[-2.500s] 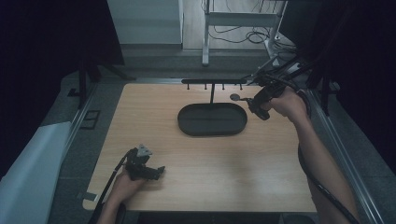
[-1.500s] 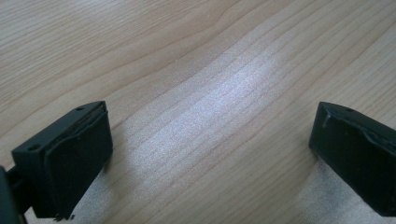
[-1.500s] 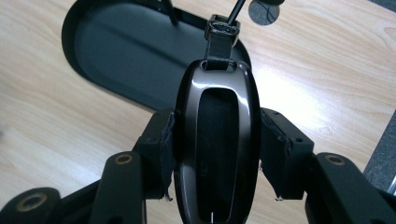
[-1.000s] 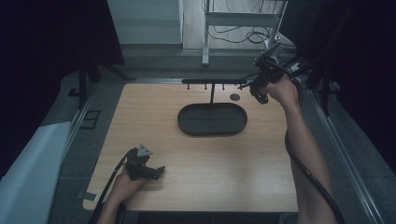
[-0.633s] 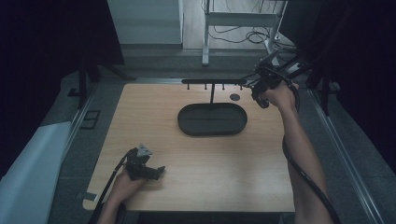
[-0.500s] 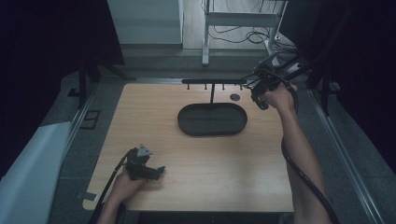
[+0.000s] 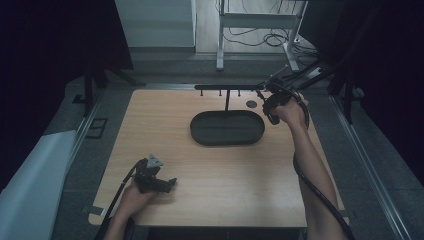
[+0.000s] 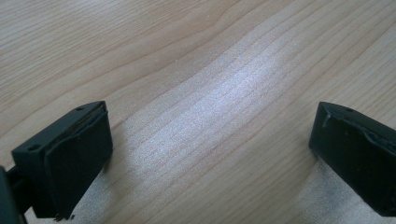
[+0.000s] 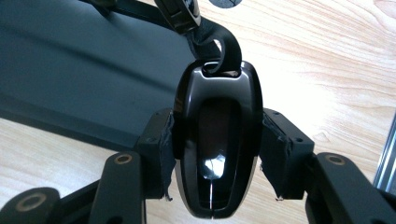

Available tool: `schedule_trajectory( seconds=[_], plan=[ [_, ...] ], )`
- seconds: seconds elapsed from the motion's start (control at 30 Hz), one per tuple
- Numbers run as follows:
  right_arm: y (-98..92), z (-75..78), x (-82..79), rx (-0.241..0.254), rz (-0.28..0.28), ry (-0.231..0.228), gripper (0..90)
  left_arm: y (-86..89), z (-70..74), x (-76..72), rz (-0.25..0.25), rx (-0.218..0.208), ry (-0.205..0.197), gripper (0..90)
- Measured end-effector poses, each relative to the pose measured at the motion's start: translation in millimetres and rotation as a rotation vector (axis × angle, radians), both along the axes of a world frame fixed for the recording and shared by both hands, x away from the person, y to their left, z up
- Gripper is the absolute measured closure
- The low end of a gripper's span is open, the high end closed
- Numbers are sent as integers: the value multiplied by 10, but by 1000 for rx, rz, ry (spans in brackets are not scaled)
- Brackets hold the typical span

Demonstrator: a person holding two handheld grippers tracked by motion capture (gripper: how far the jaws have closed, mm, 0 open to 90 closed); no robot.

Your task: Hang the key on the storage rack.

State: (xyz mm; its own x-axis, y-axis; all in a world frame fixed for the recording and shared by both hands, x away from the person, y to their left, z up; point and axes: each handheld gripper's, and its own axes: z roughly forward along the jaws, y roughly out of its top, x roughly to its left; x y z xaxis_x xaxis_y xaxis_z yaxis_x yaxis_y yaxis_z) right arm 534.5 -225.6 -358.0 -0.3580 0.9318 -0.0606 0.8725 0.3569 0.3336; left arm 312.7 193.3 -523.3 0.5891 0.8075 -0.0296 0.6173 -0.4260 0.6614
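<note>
A pale wooden table [image 7: 210, 160] filled mid-frame, dark floor around it. At upper right the right gripper [image 9: 215, 149] clamped a glossy black key fob [image 9: 217, 140] beside the black oval tray [image 7: 200, 135]. Lower left, the left gripper [image 8: 210, 154] rested spread, empty.

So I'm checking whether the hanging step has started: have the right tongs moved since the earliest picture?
Yes. The right tongs, shut on the black key fob, went toward the table's far edge, from beside the tray up to the hook rack.
</note>
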Motion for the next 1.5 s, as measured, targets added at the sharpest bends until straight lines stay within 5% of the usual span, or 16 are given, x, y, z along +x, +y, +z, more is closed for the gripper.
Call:
schedule_trajectory(
  seconds=[0.63,0.9,1.5],
  plan=[
    [197,-371,50,20,27,-45,477,2,2,-1,-2,2,3,0],
    [210,-384,48,41,48,-67,370,1,1,-1,-2,2,2,0],
    [143,-408,-157,99,112,-5,245,1,1,-1,-2,1,2,0]
  ],
)
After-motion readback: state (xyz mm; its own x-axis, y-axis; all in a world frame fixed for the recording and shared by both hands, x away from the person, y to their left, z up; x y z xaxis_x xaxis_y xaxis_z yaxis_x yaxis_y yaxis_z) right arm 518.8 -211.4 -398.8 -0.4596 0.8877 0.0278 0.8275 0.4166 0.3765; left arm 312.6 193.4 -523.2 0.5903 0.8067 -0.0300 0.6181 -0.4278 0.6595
